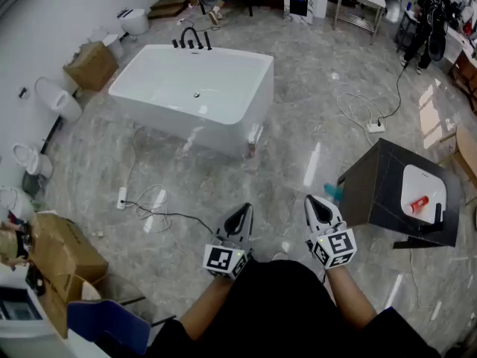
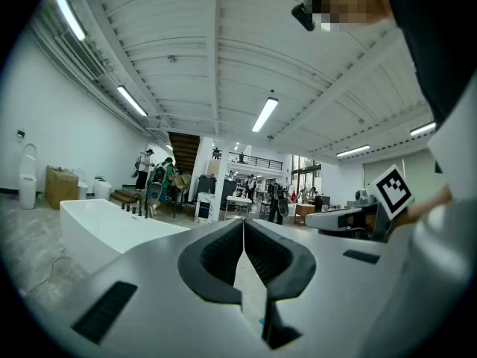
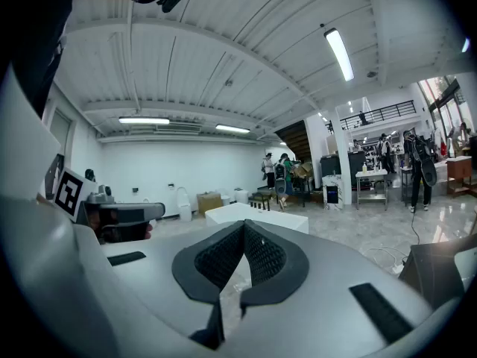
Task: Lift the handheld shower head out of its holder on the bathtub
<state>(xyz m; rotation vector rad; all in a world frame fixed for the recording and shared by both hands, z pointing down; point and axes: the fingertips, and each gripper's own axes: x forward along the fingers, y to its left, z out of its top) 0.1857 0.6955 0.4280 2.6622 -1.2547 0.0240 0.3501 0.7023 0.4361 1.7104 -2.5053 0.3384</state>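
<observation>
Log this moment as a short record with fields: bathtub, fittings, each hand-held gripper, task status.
bathtub: white, freestanding
fittings: black tap set on the bathtub's far rim; shower head too small to tell apart
left hand-held gripper: jaws shut, empty
right hand-held gripper: jaws shut, empty
task status: not begun; both hand-held grippers well short of the bathtub

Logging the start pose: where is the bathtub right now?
In the head view the bathtub stands upper left, with black taps on its far rim and a cardboard box at its left.
</observation>
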